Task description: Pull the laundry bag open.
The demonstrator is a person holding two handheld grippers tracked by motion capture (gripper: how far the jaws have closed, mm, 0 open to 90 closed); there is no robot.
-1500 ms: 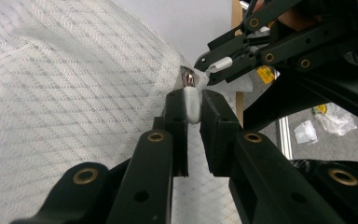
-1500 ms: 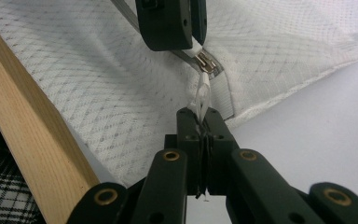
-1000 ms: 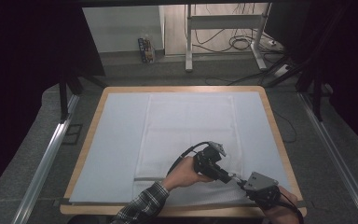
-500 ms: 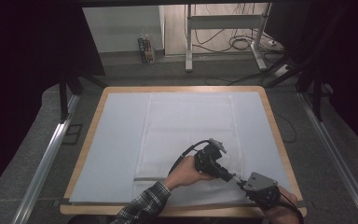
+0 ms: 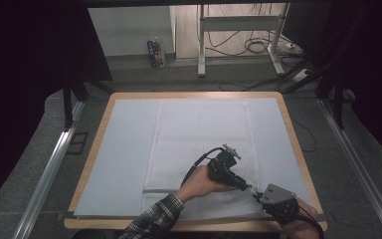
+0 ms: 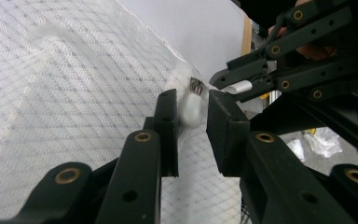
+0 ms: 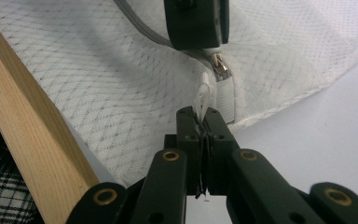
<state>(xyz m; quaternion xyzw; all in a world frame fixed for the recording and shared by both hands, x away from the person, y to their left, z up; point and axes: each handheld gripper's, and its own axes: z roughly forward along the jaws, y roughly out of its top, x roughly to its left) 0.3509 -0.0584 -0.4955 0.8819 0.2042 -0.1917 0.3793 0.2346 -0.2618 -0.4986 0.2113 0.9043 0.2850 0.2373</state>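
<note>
Two grippers: met at the near right part of the worktop, tips almost touching, over the near right corner of the cloth.
Worktop: light wooden board [image 5: 294, 130] under a pale blue sheet [image 5: 124, 149].
Cloth: white mesh fabric cover [image 5: 201, 134], spread flat down the middle of the pale blue sheet, far edge near the far side of the worktop, near edge close to the near rim.
Zip: grey zip band [image 5: 159, 190] across the near part of the white mesh cover, left to right; seen also in the right gripper view [image 7: 142, 29], ending at a small metal slider [image 7: 220, 65].
Pull tab: thin white translucent strip [image 7: 202, 99] hanging off the metal slider, seen in the left gripper view too [image 6: 238, 87].
Right gripper [image 5: 256, 195]: clenched on the white pull tab, jaws pressed together with the strip pinched between them [image 7: 204, 122]; held low, close to the near right corner of the wooden rim [image 7: 32, 135].
Left gripper [image 5: 247, 187]: jaws parted, released, nothing clamped [image 6: 192, 121]; a white blurred bit of cover sits in the gap beside the slider [image 6: 196, 85], contact with the pads not clear.
Left hand [image 5: 199, 184]: around the left gripper body, plaid sleeve [image 5: 151, 219] at the near edge.
Right hand [image 5: 298, 226]: at the near right corner, under the right gripper.
</note>
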